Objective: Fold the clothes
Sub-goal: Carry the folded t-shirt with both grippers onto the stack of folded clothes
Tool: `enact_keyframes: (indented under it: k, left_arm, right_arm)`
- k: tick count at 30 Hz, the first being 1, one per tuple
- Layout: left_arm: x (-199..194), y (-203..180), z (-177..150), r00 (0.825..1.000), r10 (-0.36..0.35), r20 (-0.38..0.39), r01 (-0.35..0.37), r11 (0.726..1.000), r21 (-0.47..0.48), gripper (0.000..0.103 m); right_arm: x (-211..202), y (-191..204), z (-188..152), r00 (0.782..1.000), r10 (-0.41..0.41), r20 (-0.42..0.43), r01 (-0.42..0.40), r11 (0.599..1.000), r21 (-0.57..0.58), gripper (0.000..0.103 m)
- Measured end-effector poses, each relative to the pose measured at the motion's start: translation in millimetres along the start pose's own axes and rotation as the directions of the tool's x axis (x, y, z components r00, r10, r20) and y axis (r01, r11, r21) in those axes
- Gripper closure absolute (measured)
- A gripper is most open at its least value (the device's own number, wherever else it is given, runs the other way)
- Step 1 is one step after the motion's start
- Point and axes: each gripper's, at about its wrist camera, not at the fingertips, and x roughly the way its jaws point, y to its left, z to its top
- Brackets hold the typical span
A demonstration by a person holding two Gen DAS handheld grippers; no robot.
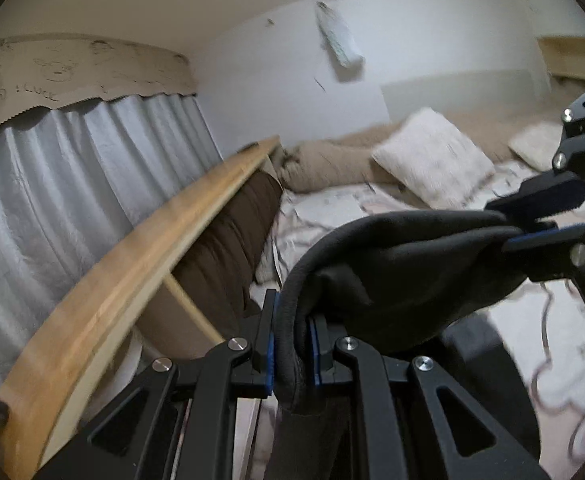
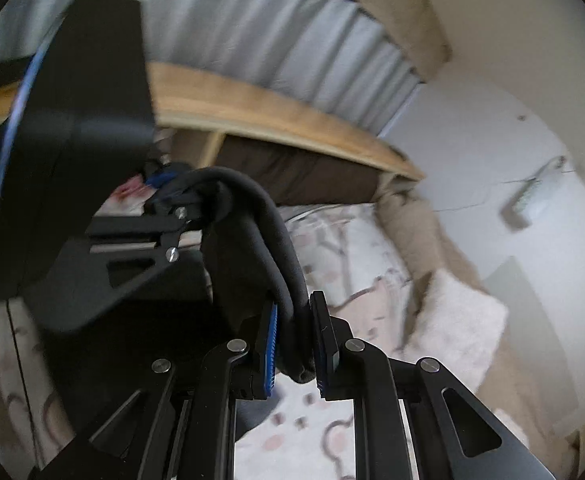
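A black garment (image 1: 404, 264) hangs in the air above a bed, stretched between both grippers. My left gripper (image 1: 292, 344) is shut on a thick rolled hem of it. My right gripper (image 1: 532, 224) shows at the right of the left wrist view, shut on the other end. In the right wrist view my right gripper (image 2: 295, 344) is shut on the black garment's hem (image 2: 260, 216), which arcs up to my left gripper (image 2: 172, 204) at the left. The rest of the garment hangs below, mostly hidden.
The bed's patterned pale sheet (image 1: 548, 360) lies below. A white pillow (image 1: 432, 156) and a beige bolster (image 1: 324, 164) lie at its head. A wooden rail (image 1: 124, 264) with a brown cushion (image 1: 228, 240) runs along the left side, grey curtains (image 1: 52, 200) behind it.
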Motion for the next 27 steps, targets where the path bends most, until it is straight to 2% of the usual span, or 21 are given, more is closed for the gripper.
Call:
enact_keyframes:
  k: [5, 8, 13, 15, 17, 19, 21, 23, 25, 27]
  left_arm:
    - [-29.1, -15.3, -49.0, 0.999, -0.014, -0.049, 0.020, 0.990, 0.142, 0.087]
    - [-39.9, -19.6, -77.1, 0.994, -0.045, -0.102, 0.062, 0.983, 0.174, 0.087]
    - [-42.8, -19.0, -121.2, 0.979, -0.071, -0.194, 0.097, 0.986, 0.133, 0.084]
    - [-47.1, -14.8, -135.2, 0.978, -0.061, -0.199, 0.084, 0.990, 0.110, 0.063]
    - [-52.3, -8.9, -146.4, 0.979, -0.048, -0.198, 0.065, 0.995, 0.082, 0.054]
    - [-57.1, 1.3, -154.0, 0.980, -0.036, -0.194, 0.044, 0.998, 0.038, 0.054]
    - [-64.0, 17.4, -161.6, 0.982, -0.020, -0.185, 0.011, 0.999, -0.051, 0.054]
    - [-72.0, 28.5, -162.7, 0.985, -0.041, -0.166, 0.016, 0.989, -0.146, 0.054]
    - [-81.2, 24.0, -160.1, 0.991, -0.044, -0.129, 0.026, 0.990, -0.140, 0.054]
    - [-86.0, 8.1, -154.2, 0.994, -0.034, -0.103, 0.028, 0.998, -0.062, 0.054]
  right_arm:
    - [-5.7, 54.8, -38.4, 0.993, 0.112, -0.023, -0.113, 0.992, -0.048, 0.087]
    - [-7.8, 90.9, -61.7, 0.986, 0.160, -0.039, -0.162, 0.983, -0.083, 0.087]
    - [11.4, 150.8, -99.5, 0.979, 0.184, -0.093, -0.195, 0.972, -0.128, 0.087]
    - [18.7, 169.9, -111.3, 0.980, 0.168, -0.108, -0.182, 0.974, -0.138, 0.087]
    - [23.3, 181.9, -119.9, 0.983, 0.152, -0.108, -0.167, 0.975, -0.149, 0.087]
    - [20.0, 189.5, -125.9, 0.985, 0.144, -0.093, -0.157, 0.976, -0.151, 0.087]
    - [16.0, 191.8, -129.5, 0.983, 0.165, -0.081, -0.176, 0.974, -0.144, 0.087]
    - [7.8, 190.5, -132.5, 0.974, 0.214, -0.068, -0.221, 0.968, -0.117, 0.087]
    - [-4.2, 183.1, -136.9, 0.963, 0.266, -0.040, -0.268, 0.961, -0.070, 0.087]
    - [-12.3, 165.6, -139.6, 0.960, 0.279, 0.009, -0.279, 0.960, 0.009, 0.087]
